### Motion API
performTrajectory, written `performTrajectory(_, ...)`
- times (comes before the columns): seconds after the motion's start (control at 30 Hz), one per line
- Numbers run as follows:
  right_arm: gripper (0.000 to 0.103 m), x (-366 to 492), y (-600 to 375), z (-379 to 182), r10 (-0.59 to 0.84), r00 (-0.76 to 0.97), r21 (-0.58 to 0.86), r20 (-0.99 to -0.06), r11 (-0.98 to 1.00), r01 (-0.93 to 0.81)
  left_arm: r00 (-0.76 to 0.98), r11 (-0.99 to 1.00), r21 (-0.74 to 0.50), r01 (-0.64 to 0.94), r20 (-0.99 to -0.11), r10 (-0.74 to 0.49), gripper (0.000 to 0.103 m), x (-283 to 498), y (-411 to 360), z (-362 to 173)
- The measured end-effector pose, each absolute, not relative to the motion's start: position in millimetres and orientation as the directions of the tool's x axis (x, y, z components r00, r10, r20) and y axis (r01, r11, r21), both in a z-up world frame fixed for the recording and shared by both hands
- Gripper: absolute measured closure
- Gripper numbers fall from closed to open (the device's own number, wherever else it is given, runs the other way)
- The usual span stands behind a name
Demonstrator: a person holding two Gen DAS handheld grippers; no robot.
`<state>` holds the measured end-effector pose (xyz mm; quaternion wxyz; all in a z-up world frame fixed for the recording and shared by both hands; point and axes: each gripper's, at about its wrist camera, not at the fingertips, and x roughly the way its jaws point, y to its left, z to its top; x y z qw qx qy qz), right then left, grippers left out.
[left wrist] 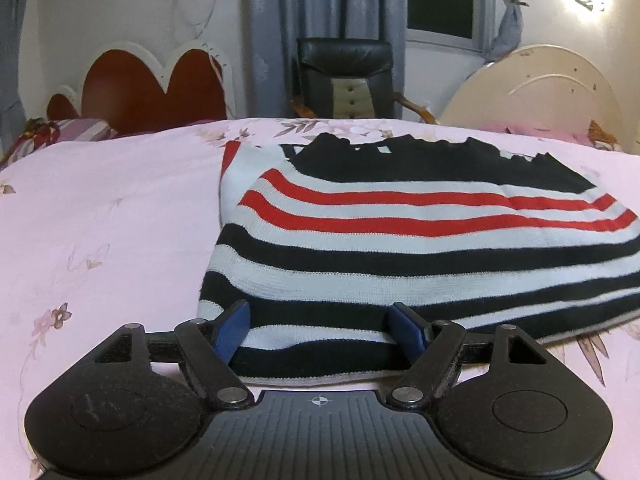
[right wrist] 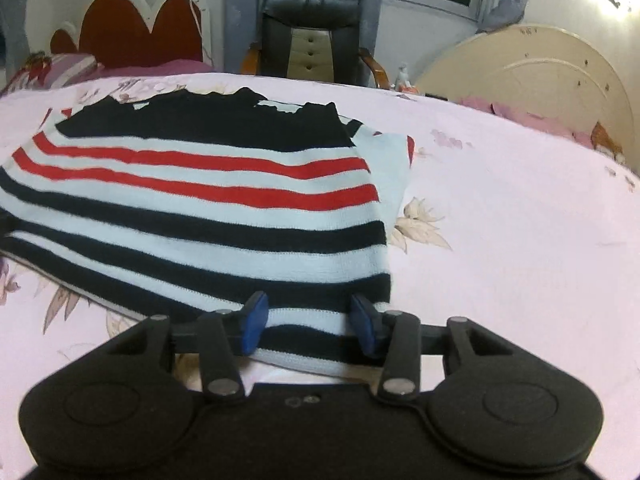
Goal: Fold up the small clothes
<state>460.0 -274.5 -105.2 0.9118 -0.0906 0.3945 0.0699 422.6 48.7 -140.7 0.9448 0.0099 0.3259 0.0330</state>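
Pink floral bedspread (left wrist: 100, 220) carries the striped sweater (left wrist: 400, 240), its near hem between the parted fingers of the left gripper (left wrist: 320, 328) and right gripper (right wrist: 308, 326), neither yet pinching: both should bite evenly at matching corners before lifting forward.

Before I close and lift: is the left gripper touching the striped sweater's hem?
Cannot tell. In the left wrist view, the left gripper straddles the striped sweater hem with jaws wide, but no clear contact or gap shows.

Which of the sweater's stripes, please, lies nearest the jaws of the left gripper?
The black hem stripe on the sweater, lowest in view between the left gripper jaws; the red ones lie farther up.
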Motion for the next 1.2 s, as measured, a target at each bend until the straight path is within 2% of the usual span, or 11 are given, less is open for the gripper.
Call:
performTrajectory(0.33, 0.061, 448.6, -278.2, -110.5, 0.039, 0.701, -0.15, -0.712, 0.967, -0.207, 0.775, 0.997, 0.034, -0.076, -0.627, 0.08, 0.027, 424.4, 52.9, -143.1)
performTrajectory(0.53, 0.059, 452.4, -281.1, -105.9, 0.053, 0.684, -0.114, -0.727, 0.974, -0.197, 0.766, 0.998, 0.022, -0.058, -0.641, 0.059, 0.027, 419.9, 56.3, -133.8)
performTrajectory(0.67, 0.052, 435.1, -290.7, -87.1, 0.111, 0.701, -0.009, -0.704, 0.986, -0.165, 0.81, 0.991, 0.075, -0.113, -0.571, 0.135, 0.027, 393.1, 57.0, -112.2)
performTrajectory(0.8, 0.057, 415.5, -293.8, -83.1, 0.175, 0.688, 0.082, -0.704, 0.983, -0.166, 0.801, 0.99, 0.031, -0.136, -0.585, 0.128, 0.027, 376.6, 64.6, -112.4)
performTrajectory(0.87, 0.065, 408.2, -289.9, -83.0, 0.189, 0.68, 0.101, -0.709, 0.981, -0.167, 0.796, 0.989, -0.004, -0.148, -0.594, 0.117, 0.027, 370.3, 68.3, -115.1)
performTrajectory(0.93, 0.081, 403.1, -285.5, -82.5, 0.207, 0.673, 0.124, -0.71, 0.978, -0.17, 0.792, 0.986, -0.043, -0.161, -0.602, 0.103, 0.027, 366.5, 70.5, -118.1)
performTrajectory(1.07, 0.082, 400.2, -275.1, -79.0, 0.219, 0.668, 0.134, -0.711, 0.975, -0.177, 0.789, 0.977, -0.123, -0.172, -0.611, 0.062, 0.027, 361.5, 72.7, -123.5)
performTrajectory(1.2, 0.082, 400.1, -264.5, -77.1, 0.226, 0.668, 0.126, -0.71, 0.973, -0.195, 0.775, 0.923, -0.324, -0.209, -0.631, -0.046, 0.027, 366.4, 84.5, -133.5)
